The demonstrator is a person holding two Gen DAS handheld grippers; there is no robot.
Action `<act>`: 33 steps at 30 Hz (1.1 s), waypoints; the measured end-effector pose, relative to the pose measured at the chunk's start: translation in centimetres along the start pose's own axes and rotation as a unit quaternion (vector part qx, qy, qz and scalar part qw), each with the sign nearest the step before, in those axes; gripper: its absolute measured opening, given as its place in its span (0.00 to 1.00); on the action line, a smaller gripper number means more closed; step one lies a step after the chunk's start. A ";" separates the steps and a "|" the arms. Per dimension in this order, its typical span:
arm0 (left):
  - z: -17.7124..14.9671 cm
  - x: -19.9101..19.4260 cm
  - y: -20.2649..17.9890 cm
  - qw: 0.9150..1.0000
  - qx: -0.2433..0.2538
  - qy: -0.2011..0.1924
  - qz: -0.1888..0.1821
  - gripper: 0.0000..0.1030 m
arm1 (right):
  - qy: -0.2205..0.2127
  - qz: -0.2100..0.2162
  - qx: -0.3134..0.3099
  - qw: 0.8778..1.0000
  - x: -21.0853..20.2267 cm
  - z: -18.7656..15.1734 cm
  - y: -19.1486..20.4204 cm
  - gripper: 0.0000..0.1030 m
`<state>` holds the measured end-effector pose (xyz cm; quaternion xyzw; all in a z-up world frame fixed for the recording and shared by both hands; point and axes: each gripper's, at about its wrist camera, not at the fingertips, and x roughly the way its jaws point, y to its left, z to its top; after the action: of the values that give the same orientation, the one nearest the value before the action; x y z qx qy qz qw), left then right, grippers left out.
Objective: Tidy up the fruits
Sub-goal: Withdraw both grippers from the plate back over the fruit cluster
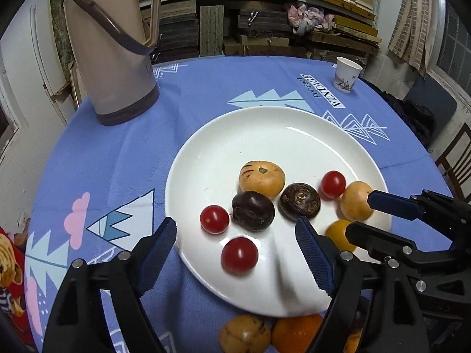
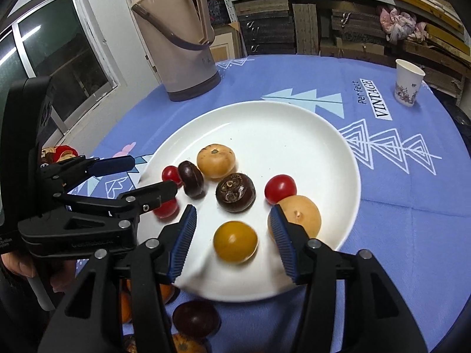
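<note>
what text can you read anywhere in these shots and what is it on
"Perfect" in small script, on the blue tablecloth
"VINTAGE" in dark capitals on a white box beside it, same cloth
Embossed lettering on the left gripper body: too faint to read
Marking on the thermos front: too blurred to read
Paper cup: floral print only, no words

The plate (image 2: 294,135) lies mid-frame on the table (image 2: 412,235) in the right wrist view. On it, a tomato (image 2: 280,189) touches a loquat (image 2: 303,216) at lower right; two chestnuts (image 2: 235,192) sit centre, another loquat (image 2: 216,161) behind them. The flask (image 2: 176,44) stands upper left, the cup (image 2: 408,82) upper right. More fruit (image 2: 195,319) lies off the plate at the bottom edge.
</note>
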<state>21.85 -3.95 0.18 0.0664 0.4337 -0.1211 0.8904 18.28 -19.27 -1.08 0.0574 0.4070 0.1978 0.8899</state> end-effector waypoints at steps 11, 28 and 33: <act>-2.4 -4.1 -0.8 1.000 0.008 -0.021 -0.010 0.81 | -0.035 -0.023 -0.002 0.999 -5.2 -2.6 0.8 0.72; -9.9 -6.3 -0.7 1.000 0.003 0.000 -0.031 0.82 | -0.019 -0.040 0.019 0.999 -8.1 -11.4 0.3 0.83; -11.1 -6.4 -0.6 0.999 -0.003 0.007 -0.032 0.82 | -0.019 -0.040 0.027 0.999 -8.6 -12.5 -0.2 0.83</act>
<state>9.47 -1.00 -1.59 0.0512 0.4421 -0.1477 0.8832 3.89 -23.62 -3.39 0.0690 0.3977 0.1496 0.9026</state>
